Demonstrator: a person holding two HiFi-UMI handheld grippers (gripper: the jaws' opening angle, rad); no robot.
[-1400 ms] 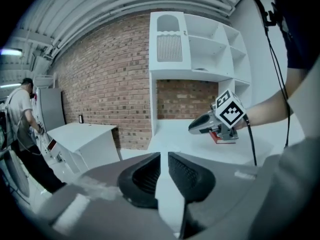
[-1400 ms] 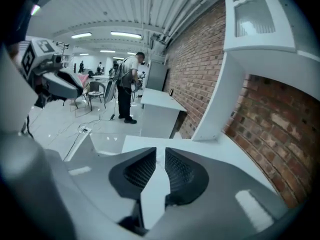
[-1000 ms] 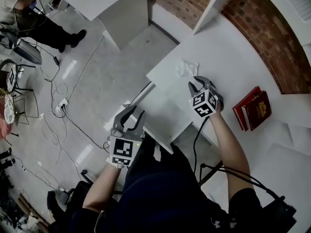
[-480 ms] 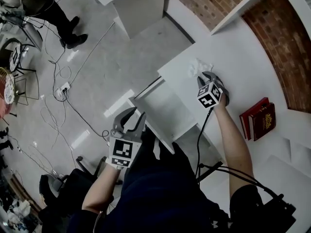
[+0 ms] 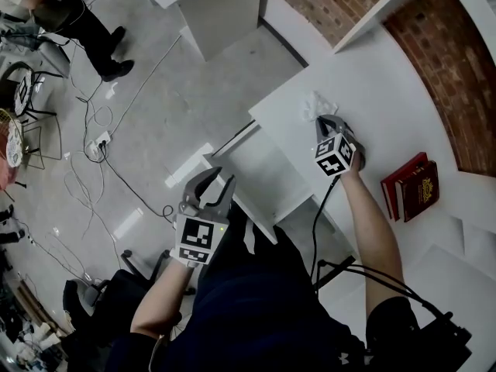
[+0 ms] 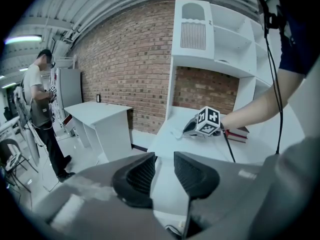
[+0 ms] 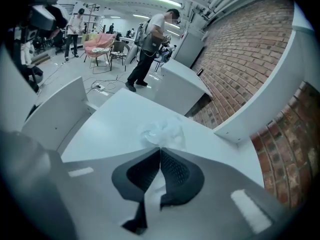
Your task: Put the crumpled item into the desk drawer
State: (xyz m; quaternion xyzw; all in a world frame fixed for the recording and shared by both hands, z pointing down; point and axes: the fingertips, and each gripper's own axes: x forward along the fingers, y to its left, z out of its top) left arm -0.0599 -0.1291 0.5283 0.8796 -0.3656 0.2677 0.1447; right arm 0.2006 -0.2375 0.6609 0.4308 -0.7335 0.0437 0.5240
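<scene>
Crumpled item (image 7: 161, 131), perhaps tissue, on desk (image 7: 112, 121)

The crumpled item (image 5: 313, 105) lies on the worktop (image 5: 372, 91) at its far left corner. The drawer (image 5: 266, 170) stands out from the worktop's left edge, nearer than the item. The books (image 5: 411, 190) lie on the worktop to the right, well apart from the item. Cables (image 5: 85, 169) trail over the floor (image 5: 178, 99) at far left.

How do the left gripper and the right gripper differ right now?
The left gripper is open and empty; the right gripper has just closed, pinching the crumpled paper. The left hangs by the open drawer; the right is over the desk top. Both carry a marker cube.
</scene>
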